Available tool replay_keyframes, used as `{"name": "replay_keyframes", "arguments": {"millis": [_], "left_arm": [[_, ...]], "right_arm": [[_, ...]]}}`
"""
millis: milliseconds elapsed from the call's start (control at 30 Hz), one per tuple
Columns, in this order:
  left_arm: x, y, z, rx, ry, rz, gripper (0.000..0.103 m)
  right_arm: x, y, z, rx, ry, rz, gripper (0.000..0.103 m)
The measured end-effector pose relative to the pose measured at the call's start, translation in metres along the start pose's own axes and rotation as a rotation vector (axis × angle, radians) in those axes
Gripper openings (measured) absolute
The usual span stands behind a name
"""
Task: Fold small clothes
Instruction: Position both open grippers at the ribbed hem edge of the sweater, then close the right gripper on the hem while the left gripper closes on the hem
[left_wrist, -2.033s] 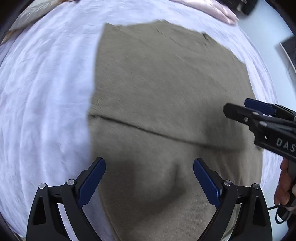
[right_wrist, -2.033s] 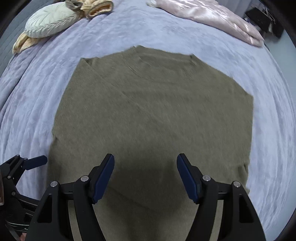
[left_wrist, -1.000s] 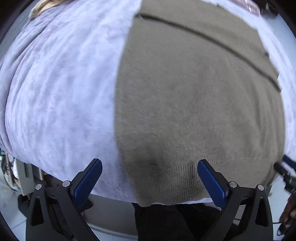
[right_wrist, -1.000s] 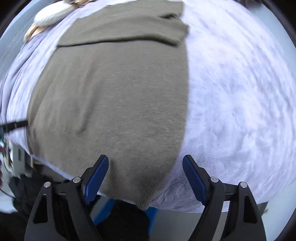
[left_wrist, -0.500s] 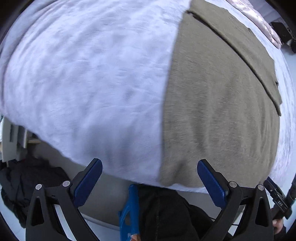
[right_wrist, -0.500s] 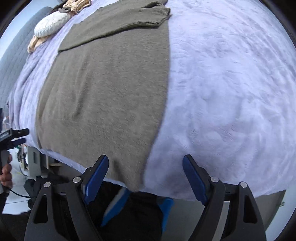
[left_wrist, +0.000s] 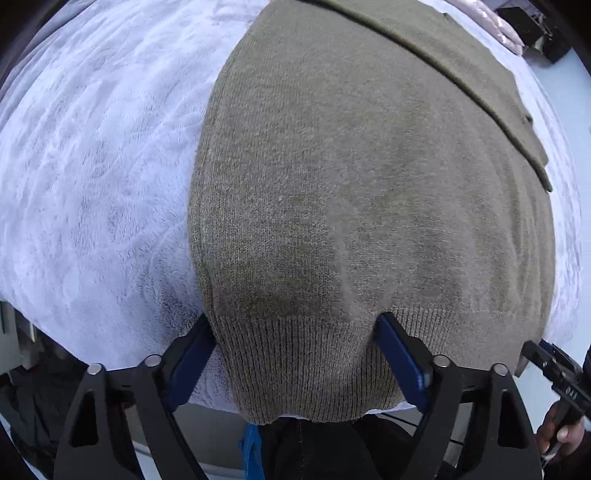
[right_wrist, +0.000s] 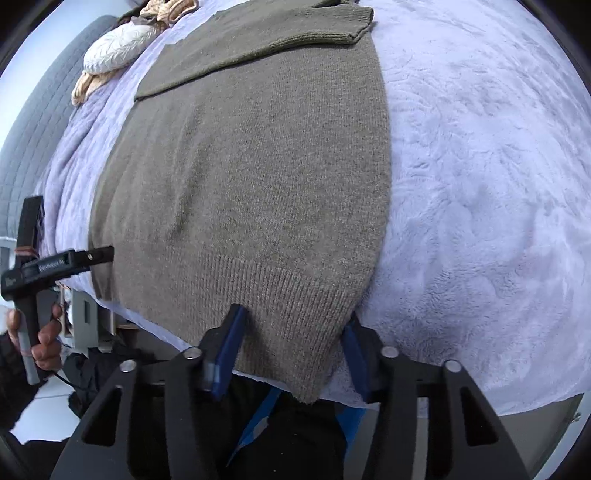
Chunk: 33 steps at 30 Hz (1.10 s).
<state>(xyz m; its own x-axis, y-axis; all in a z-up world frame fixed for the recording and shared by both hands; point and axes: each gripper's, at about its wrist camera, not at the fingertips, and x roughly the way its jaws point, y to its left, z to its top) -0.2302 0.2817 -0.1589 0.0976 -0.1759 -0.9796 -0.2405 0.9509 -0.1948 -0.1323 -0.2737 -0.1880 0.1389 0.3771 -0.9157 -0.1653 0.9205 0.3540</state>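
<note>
The olive-brown knit sweater (left_wrist: 369, 184) is lying flat on a bed, spread over a fuzzy pale lavender blanket (left_wrist: 92, 166) with that plush, swirly nap. It's a fine, slightly fuzzy knit with a ribbed hem band, and the hem hangs right at the near edge of the bed. Up at the far end a sleeve (right_wrist: 277, 37) is folded across the body, ending in a ribbed cuff. The left gripper (left_wrist: 295, 354) straddles the hem near the sweater's left corner, blue pads spread wide with the ribbed band bulging up between them, so not pinched tight on anything as far as I can see. The right gripper (right_wrist: 291, 354) is doing the same at the right corner: fingers apart, the hem corner draped down between the blue pads. In the right wrist view a hand (right_wrist: 37, 332) is wrapped around the other gripper's black handle off to the left. Further back on the bed there's a cream quilted cushion (right_wrist: 118, 51) with a leaf-like stitched pattern, some beige crumpled fabric (right_wrist: 88, 88) beside it, and a grey quilted headboard (right_wrist: 33, 122) behind.
</note>
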Motion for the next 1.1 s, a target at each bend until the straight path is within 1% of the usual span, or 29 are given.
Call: {"name": "replay_keyframes", "arguments": {"millis": [33, 67, 100, 133, 233, 267, 333, 367, 400, 433, 467, 500, 533, 567, 600, 633, 733, 833, 900, 967, 1100], "left_arm": [[-0.003, 0.002, -0.001, 0.002, -0.002, -0.010, 0.087], [-0.003, 0.001, -0.003, 0.001, 0.000, -0.019, 0.096], [-0.002, -0.003, -0.003, -0.006, 0.014, -0.021, 0.099], [0.007, 0.011, -0.004, -0.014, 0.018, -0.035, 0.100], [0.005, 0.023, -0.002, -0.019, 0.016, -0.074, 0.100], [0.004, 0.029, 0.003, -0.019, 0.015, -0.085, 0.100], [0.007, 0.039, 0.006, -0.012, 0.007, -0.102, 0.100], [0.009, 0.044, 0.005, -0.009, 0.004, -0.104, 0.095], [0.020, 0.052, 0.014, -0.007, -0.002, -0.100, 0.091], [0.015, 0.053, 0.011, -0.007, -0.006, -0.097, 0.083], [0.011, 0.056, 0.009, -0.011, -0.009, -0.097, 0.073], [0.004, 0.059, 0.004, -0.014, -0.011, -0.097, 0.067], [-0.013, 0.062, -0.004, -0.013, -0.012, -0.099, 0.054], [-0.019, 0.066, -0.005, -0.011, -0.011, -0.103, 0.038], [-0.029, 0.064, -0.004, -0.010, -0.008, -0.114, 0.029], [-0.033, 0.065, -0.005, -0.008, -0.005, -0.124, 0.017], [-0.045, 0.069, -0.004, 0.004, 0.003, -0.117, 0.011], [-0.057, 0.068, -0.004, 0.019, 0.005, -0.101, 0.011], [-0.058, 0.066, -0.006, 0.018, -0.003, -0.110, 0.011], [-0.067, 0.067, -0.007, 0.023, -0.018, -0.115, 0.011], [-0.083, 0.062, -0.004, 0.063, -0.046, -0.080, 0.011]], "right_arm": [[0.001, -0.002, -0.003, 0.007, 0.001, 0.006, 0.048], [0.002, -0.005, -0.002, 0.015, 0.003, 0.010, 0.047], [0.002, -0.007, -0.002, 0.026, 0.004, 0.014, 0.047], [0.001, -0.010, -0.004, 0.037, 0.005, 0.017, 0.047], [-0.005, -0.008, 0.000, 0.025, 0.003, 0.037, 0.046], [-0.005, -0.005, 0.000, 0.016, 0.001, 0.043, 0.046], [-0.001, -0.005, 0.000, 0.001, 0.006, 0.018, 0.046], [0.003, -0.008, 0.000, 0.008, 0.012, 0.017, 0.046], [0.004, -0.011, 0.001, 0.018, 0.015, 0.019, 0.046], [0.005, -0.012, 0.002, 0.024, 0.018, 0.022, 0.043], [0.004, -0.011, 0.004, 0.026, 0.021, 0.028, 0.030], [0.002, -0.010, 0.006, 0.024, 0.024, 0.043, 0.022], [0.001, -0.009, 0.008, 0.026, 0.026, 0.061, 0.013], [-0.001, -0.008, 0.010, 0.030, 0.026, 0.074, 0.013], [-0.002, -0.006, 0.011, 0.031, 0.026, 0.083, 0.013], [-0.004, -0.006, 0.011, 0.032, 0.023, 0.093, 0.012], [-0.010, -0.006, 0.012, 0.043, 0.018, 0.115, 0.012], [-0.018, -0.005, 0.014, 0.035, 0.004, 0.137, 0.012], [-0.026, -0.001, 0.016, 0.022, -0.007, 0.153, 0.011], [-0.036, 0.001, 0.019, 0.012, -0.025, 0.160, 0.011], [-0.050, 0.003, 0.026, 0.013, -0.052, 0.175, 0.011]]}}
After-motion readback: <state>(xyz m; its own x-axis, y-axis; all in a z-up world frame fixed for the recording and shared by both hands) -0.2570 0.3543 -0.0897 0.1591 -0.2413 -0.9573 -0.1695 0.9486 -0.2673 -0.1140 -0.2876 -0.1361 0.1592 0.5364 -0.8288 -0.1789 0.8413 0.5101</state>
